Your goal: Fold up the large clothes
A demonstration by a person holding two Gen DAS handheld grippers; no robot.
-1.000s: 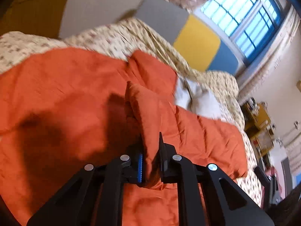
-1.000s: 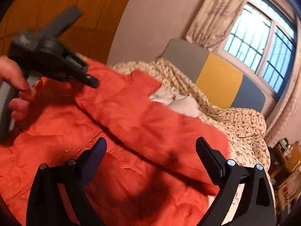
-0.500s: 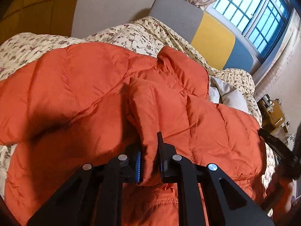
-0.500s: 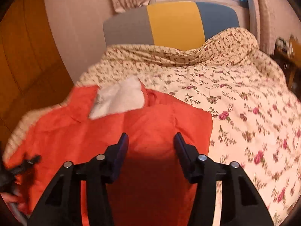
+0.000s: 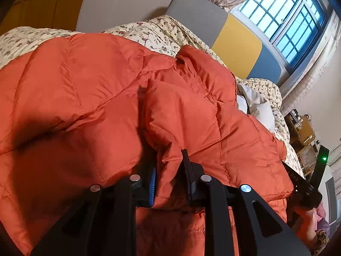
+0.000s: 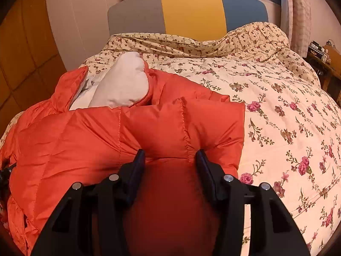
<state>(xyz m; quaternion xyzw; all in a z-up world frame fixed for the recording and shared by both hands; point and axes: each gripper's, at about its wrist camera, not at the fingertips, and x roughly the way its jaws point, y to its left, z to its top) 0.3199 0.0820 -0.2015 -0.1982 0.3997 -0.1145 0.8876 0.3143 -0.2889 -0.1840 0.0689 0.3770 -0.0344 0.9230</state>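
An orange quilted down jacket (image 5: 89,89) with a pale grey lining (image 6: 125,81) lies spread on the bed. My left gripper (image 5: 169,166) is shut on a fold of its sleeve, pinched between the jaws. My right gripper (image 6: 170,160) is partly closed around a puffy fold at the jacket's (image 6: 89,132) right edge; the jaws press the fabric on both sides, with a wide gap between them. The right gripper also shows at the far right edge of the left wrist view (image 5: 307,183).
The bed has a cream floral quilt (image 6: 287,111), bunched up at the padded grey, yellow and blue headboard (image 6: 191,10). A window (image 5: 283,19) with curtains is behind it. A cluttered wooden side table (image 5: 300,125) stands at the right.
My right gripper swung from open above the jacket to its right edge and narrowed onto a fold. My left gripper kept its hold on the sleeve and shifted slightly.
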